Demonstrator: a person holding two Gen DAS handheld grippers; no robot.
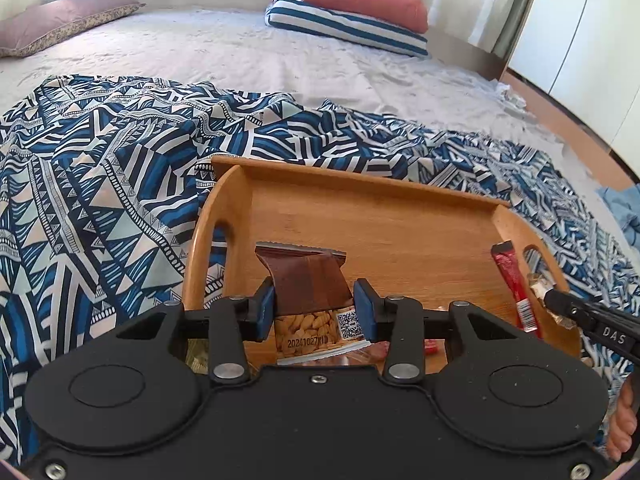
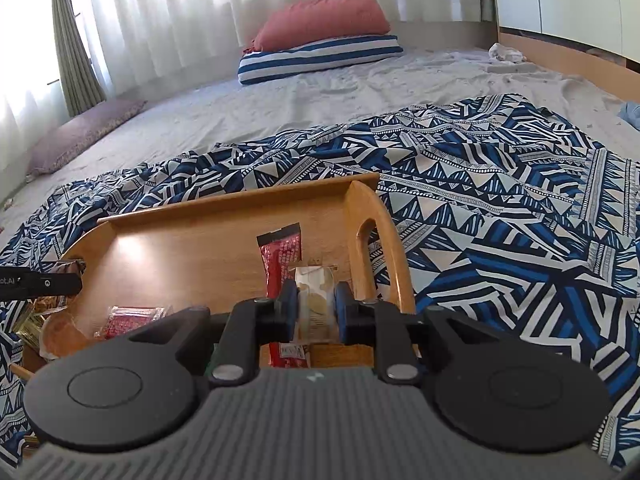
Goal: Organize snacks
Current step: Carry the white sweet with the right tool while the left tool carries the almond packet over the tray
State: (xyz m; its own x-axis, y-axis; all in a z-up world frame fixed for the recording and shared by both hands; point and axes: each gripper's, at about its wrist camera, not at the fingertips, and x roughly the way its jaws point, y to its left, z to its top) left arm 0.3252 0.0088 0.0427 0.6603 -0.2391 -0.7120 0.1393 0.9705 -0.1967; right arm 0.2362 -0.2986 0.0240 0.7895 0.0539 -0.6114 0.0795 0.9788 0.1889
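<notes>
Two hand-held grippers above a wooden tray (image 1: 360, 208) that rested on a blue-and-white patterned cloth (image 1: 100, 200) spread over a bed. The left gripper (image 1: 316, 308) had its blue pads pressed against the two sides of a brown snack packet (image 1: 308, 280), whose lower part showed printed nuts and a square code; the packet stood nearly upright over the near-left part of the tray. The right gripper (image 2: 316, 308) held its jaws narrow, clamped on a small clear packet (image 2: 316, 300) with a pale biscuit-like piece inside, near the tray's right wall and its handle slot. A long red stick packet (image 2: 282, 264) lay in the tray just left of the clear packet, running from near to far. A small red square packet (image 2: 132, 318) in clear wrap lay on the tray floor toward the near-left side in the right wrist view. Far across the bed sat a striped pillow (image 2: 320, 58) with a pink cushion (image 2: 324, 18) on top, and a mauve pillow (image 2: 84, 132) lay at the far left beside the curtains (image 2: 180, 12)
</notes>
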